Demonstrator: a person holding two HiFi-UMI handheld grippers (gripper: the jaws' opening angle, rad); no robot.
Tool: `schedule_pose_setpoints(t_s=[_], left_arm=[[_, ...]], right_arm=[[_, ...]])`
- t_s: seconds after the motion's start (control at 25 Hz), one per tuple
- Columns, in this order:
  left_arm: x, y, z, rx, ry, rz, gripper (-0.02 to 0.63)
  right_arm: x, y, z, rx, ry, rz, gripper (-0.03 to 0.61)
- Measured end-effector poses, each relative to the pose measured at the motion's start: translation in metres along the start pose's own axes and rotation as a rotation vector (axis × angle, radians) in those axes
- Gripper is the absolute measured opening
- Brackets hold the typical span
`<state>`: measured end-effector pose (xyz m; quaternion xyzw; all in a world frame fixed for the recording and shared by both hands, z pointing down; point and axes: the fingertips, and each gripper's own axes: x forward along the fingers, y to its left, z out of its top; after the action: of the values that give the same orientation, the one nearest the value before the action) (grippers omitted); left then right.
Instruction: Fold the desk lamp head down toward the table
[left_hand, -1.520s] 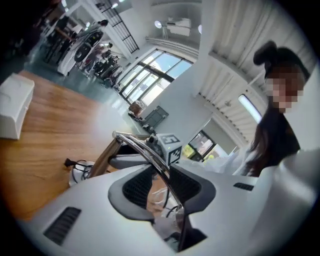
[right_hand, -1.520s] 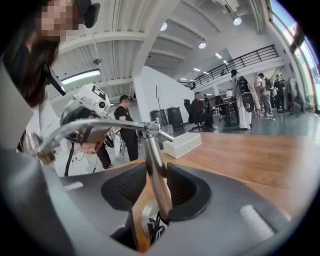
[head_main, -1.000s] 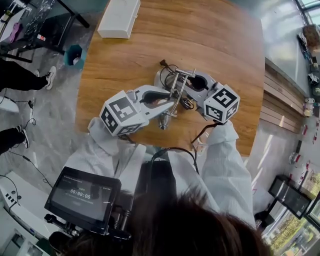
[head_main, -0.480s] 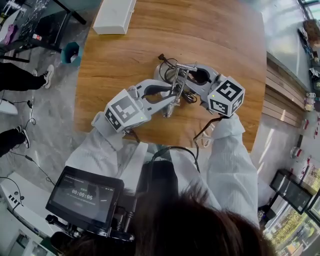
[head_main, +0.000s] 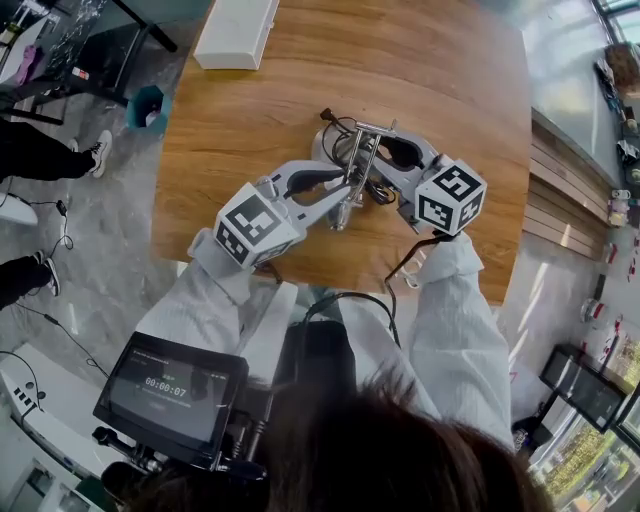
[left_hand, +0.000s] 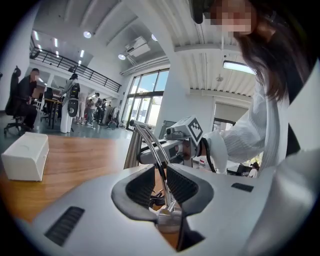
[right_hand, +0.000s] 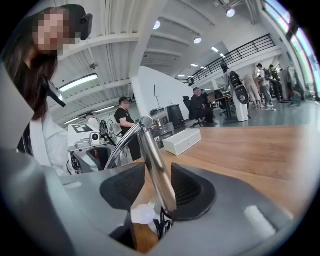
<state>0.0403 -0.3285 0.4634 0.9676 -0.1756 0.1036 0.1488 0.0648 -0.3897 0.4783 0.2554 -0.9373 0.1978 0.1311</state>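
While the left gripper (left_hand: 161, 186) clamps the lamp arm (left_hand: 151, 147) narrowly between its pads, the right gripper (right_hand: 150, 192) is opening, the lamp head (right_hand: 156, 167) loose between its jaws, angled down toward the table (right_hand: 260, 150); folding looks mostly finished, release remaining.

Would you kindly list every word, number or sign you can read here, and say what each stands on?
"00:00:07": on the monitor screen at the lower left of the head view.
Other print on that screen: too small to read.
Marker cubes: black-and-white square patterns only, no letters.
White box: no print visible.
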Motion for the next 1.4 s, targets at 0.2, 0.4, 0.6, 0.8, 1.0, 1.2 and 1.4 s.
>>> schedule_pose_setpoints(t_s=[0.2, 0.4, 0.6, 0.8, 1.0, 1.2, 1.4], left_arm=[[-0.036, 0.003, 0.005, -0.152, -0.059, 0.068, 0.074], [-0.061, 0.007, 0.061, -0.184, -0.197, 0.268, 0.066], [-0.054, -0.016, 0.110, -0.150, -0.307, 0.330, 0.003], [-0.055, -0.023, 0.123, -0.136, -0.289, 0.473, 0.002], [-0.053, -0.027, 0.127, -0.107, -0.275, 0.506, 0.002], [-0.052, -0.029, 0.129, -0.094, -0.280, 0.507, 0.002], [-0.054, -0.030, 0.131, -0.088, -0.276, 0.507, 0.002]], right_arm=[[-0.038, -0.008, -0.003, 0.063, -0.090, -0.162, 0.140], [-0.075, 0.016, 0.027, -0.008, -0.170, -0.337, 0.067], [-0.091, 0.062, 0.071, 0.031, -0.330, -0.413, 0.002], [-0.097, 0.098, 0.099, -0.016, -0.384, -0.436, 0.002], [-0.098, 0.106, 0.104, -0.043, -0.371, -0.443, 0.000], [-0.101, 0.107, 0.105, -0.051, -0.377, -0.439, 0.000], [-0.099, 0.108, 0.108, -0.054, -0.377, -0.437, 0.000]])
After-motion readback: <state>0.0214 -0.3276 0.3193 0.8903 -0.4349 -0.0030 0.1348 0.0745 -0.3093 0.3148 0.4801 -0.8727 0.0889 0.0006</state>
